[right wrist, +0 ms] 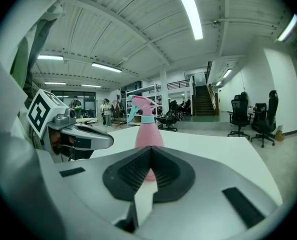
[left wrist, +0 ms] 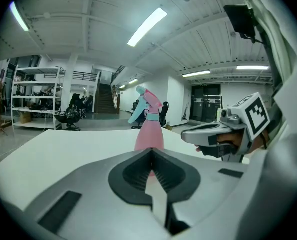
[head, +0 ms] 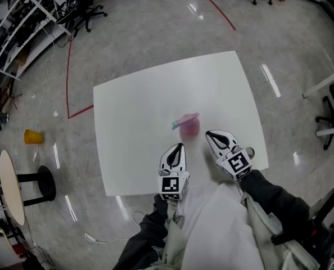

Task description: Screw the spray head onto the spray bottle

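Note:
A pink spray bottle [head: 189, 127] stands upright on the white table [head: 139, 106], with its pink and teal spray head [head: 182, 121] sitting on its neck. In the left gripper view the bottle [left wrist: 149, 132] rises just beyond the jaws, apart from them. It stands the same way in the right gripper view [right wrist: 148, 129]. My left gripper [head: 180, 147] is shut and empty, a little near and left of the bottle. Shut and empty too, my right gripper [head: 210, 134] sits just right of the bottle.
The table's near edge [head: 156, 189] lies under my forearms. On the floor at the left are a yellow cup [head: 33, 136] and a round stool [head: 40, 183]. Office chairs [head: 332, 112] stand at the right, shelving [head: 21, 21] at the far left.

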Demonstrator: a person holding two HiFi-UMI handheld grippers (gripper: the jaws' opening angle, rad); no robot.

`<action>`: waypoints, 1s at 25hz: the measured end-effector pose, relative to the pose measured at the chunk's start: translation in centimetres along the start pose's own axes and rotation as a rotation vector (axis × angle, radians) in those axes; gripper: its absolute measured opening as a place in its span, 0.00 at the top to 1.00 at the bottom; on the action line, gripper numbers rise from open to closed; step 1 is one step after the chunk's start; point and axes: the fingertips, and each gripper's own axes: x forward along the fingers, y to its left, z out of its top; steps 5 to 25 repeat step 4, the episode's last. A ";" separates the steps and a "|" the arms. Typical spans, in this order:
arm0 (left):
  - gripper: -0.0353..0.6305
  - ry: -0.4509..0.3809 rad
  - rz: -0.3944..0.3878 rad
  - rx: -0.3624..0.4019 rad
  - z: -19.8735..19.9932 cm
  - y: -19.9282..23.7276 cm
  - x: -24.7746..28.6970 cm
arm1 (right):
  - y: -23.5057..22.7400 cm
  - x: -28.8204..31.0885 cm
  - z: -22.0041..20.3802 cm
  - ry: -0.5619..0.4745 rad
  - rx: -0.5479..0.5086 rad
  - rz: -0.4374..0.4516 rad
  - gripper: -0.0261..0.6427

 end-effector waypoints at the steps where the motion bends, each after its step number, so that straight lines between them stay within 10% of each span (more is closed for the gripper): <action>1: 0.94 0.000 -0.001 0.001 0.0 0.0 0.0 | 0.0 0.0 -0.1 0.002 -0.001 0.000 0.97; 25: 0.94 0.003 -0.005 0.001 -0.1 0.0 0.1 | 0.0 0.1 -0.3 0.005 -0.001 -0.002 0.97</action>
